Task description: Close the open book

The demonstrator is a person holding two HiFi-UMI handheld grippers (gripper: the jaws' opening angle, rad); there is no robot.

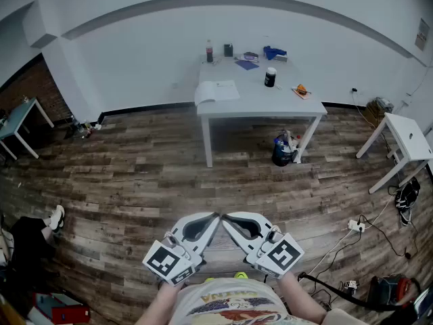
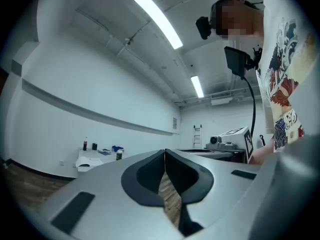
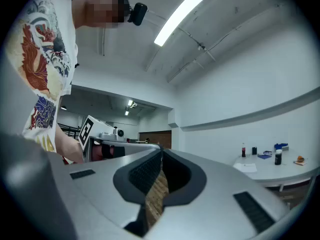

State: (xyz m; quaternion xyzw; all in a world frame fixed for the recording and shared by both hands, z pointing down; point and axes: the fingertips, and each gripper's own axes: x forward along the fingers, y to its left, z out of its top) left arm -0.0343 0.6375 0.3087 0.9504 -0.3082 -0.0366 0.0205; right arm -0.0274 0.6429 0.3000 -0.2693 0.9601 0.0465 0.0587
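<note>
The open book (image 1: pixel 218 91) lies on the desk (image 1: pixel 270 101), at its near left corner. Well short of the desk, left claw (image 1: pixel 216 216) and right claw (image 1: pixel 225 217) are each pressed together, empty.

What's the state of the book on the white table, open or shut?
Open: the book lies spread flat at the white table's left edge, pale pages facing up.

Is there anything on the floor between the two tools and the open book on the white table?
Nothing visible does. Only bare brown wooden floor lies between the left tool, the right tool and the open white book at the white table's near left corner.
</note>
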